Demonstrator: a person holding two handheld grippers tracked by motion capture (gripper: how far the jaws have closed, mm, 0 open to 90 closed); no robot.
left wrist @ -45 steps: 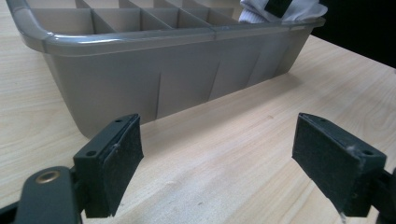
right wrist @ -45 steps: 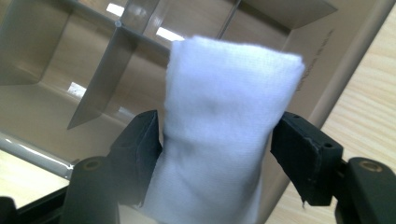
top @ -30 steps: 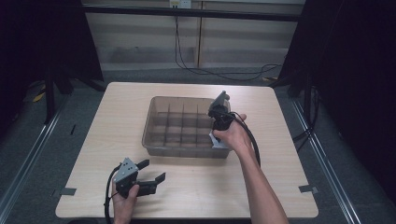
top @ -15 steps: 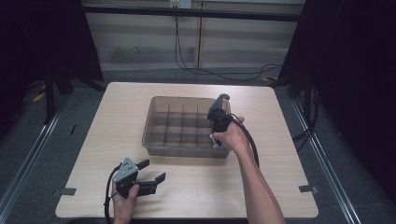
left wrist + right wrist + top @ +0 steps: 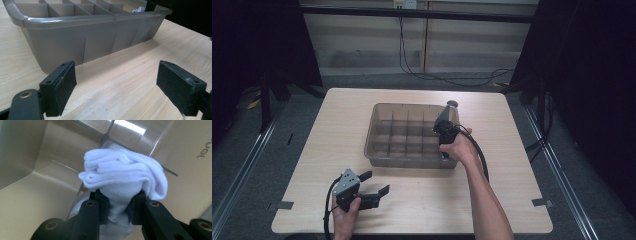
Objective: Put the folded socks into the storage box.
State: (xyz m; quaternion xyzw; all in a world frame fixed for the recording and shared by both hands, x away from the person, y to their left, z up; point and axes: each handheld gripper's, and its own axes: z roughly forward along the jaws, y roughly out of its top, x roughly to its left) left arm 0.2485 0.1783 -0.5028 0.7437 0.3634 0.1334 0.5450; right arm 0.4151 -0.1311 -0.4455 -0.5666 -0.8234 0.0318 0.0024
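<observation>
My right gripper (image 5: 117, 213) pinches the rolled white knitted sock (image 5: 123, 178), bulging above its jaws, inside the grey divided plastic bin (image 5: 377, 150) at frame centre; my left gripper (image 5: 116, 86) gapes empty, lower left.

In the high view we cannot see the sock (image 5: 123, 176) — the right gripper (image 5: 443, 131) and its hand cover that corner of the tray (image 5: 377, 150). The right gripper view cuts the sock's lower end off behind the jaws. The left gripper view crops the tray's far compartments — a white scrap (image 5: 138, 10) there is too small to tell.
</observation>
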